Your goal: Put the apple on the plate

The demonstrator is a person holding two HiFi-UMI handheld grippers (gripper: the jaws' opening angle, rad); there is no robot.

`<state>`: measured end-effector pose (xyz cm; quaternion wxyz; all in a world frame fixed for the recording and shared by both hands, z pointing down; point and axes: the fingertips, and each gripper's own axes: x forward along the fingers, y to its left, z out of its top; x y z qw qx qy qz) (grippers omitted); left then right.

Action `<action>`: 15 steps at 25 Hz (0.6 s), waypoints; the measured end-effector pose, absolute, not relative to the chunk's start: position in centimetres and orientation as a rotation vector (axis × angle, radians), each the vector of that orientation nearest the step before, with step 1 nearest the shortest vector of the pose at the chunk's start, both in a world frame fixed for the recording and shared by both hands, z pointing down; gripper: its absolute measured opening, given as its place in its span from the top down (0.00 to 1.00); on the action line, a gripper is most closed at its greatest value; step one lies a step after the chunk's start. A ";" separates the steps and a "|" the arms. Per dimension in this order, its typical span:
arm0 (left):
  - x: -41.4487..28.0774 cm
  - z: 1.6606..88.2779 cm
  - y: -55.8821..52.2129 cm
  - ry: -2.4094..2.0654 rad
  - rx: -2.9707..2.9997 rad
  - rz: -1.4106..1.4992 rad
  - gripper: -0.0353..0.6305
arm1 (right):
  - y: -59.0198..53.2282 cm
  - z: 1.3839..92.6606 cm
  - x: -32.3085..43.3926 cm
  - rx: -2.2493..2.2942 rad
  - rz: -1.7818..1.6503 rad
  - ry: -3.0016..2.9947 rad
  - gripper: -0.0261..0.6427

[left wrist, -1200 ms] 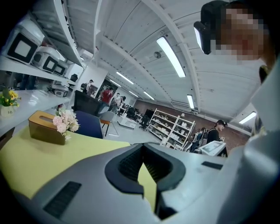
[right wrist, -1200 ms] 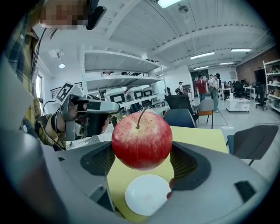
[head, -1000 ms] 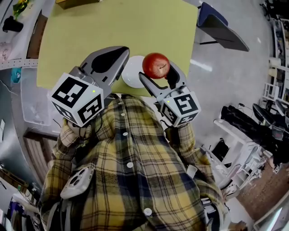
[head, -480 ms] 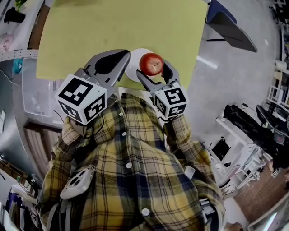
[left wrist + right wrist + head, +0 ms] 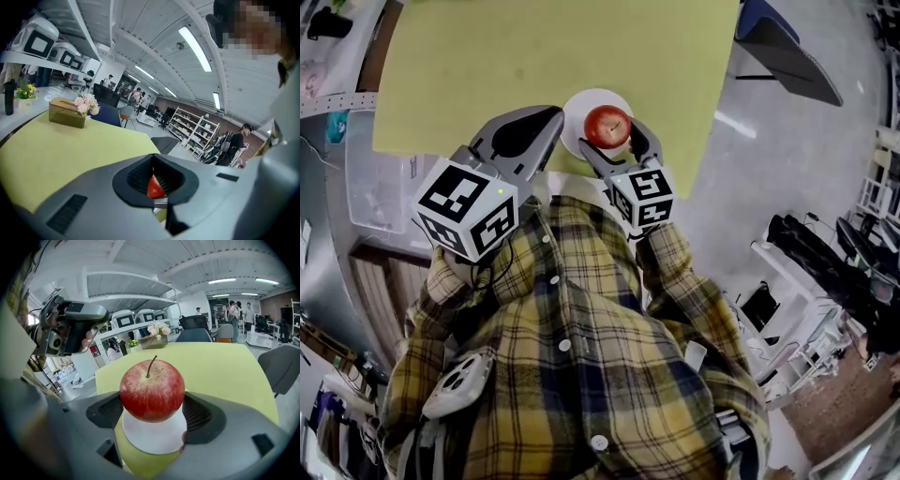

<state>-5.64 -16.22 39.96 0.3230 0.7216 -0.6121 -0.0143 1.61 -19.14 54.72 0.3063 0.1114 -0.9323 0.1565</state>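
the apple (image 5: 152,390) is red with pale yellowish streaks and a brown stem. the plate (image 5: 154,437) is plain white. the desk (image 5: 534,56) is flat yellow-green. the left gripper (image 5: 553,117) and right gripper (image 5: 152,404) are grey with black ribbed jaws; their marker cubes (image 5: 469,208) are white with black squares. the shirt (image 5: 572,375) is yellow-and-navy plaid.

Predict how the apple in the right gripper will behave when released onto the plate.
The apple is round and glossy, so it may roll on the flat plate. It shows no dent where the right gripper clamps it, so it is probably firm.
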 end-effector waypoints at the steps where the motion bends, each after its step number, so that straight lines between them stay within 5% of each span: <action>1: -5.6 40.1 -16.0 -1.608 1.890 -0.036 0.94 | -19.0 55.1 1.6 0.292 0.419 -2.465 0.39; 15: -5.9 41.4 -14.2 -1.626 1.838 -0.036 0.94 | -18.5 58.1 0.2 0.247 0.322 -2.381 0.39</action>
